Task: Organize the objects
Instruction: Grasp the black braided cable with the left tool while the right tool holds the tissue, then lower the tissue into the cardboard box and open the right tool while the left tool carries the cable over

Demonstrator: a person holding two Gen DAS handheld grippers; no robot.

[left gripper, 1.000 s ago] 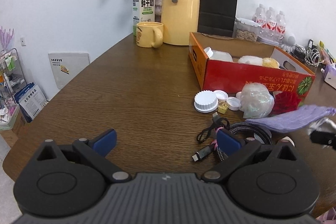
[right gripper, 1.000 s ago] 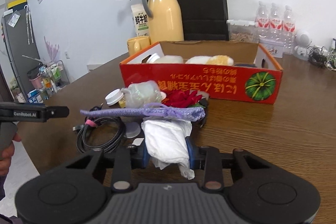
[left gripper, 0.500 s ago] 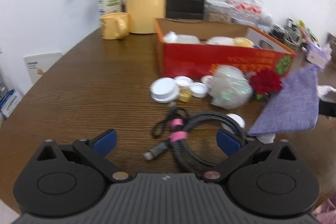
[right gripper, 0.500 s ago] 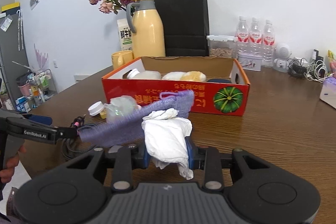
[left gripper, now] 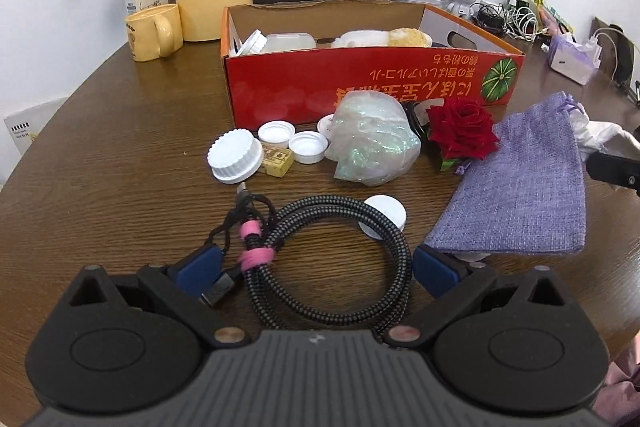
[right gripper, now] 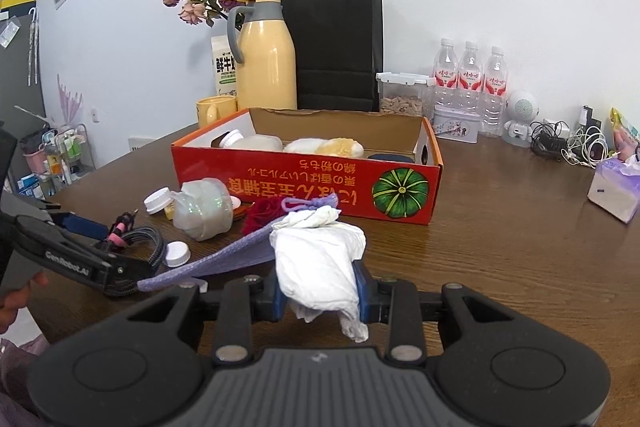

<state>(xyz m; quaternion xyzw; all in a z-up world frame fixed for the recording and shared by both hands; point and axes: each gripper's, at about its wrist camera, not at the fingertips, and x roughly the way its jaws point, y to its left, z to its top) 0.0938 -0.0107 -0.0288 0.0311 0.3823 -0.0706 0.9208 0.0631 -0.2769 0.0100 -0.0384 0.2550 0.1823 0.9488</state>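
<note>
Your right gripper [right gripper: 318, 297] has its fingers clenched on one white crumpled tissue [right gripper: 318, 263], with one purple pouch [left gripper: 520, 187] hanging beside it above the worktop [left gripper: 120, 167]. Your left gripper [left gripper: 316, 267], fingers released, straddles one coiled cable [left gripper: 320, 247]. Near the red box [left gripper: 360, 83] lie four white caps (largest [left gripper: 235, 161]), one rose [left gripper: 462, 133] and one iridescent wad [left gripper: 372, 143].

L fingers [left gripper: 316, 269] apart, R fingers [right gripper: 362, 291] clamped

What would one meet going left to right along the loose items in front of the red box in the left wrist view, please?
Big white cap → yellow block → iridescent bundle → red rose → purple pouch.
</note>
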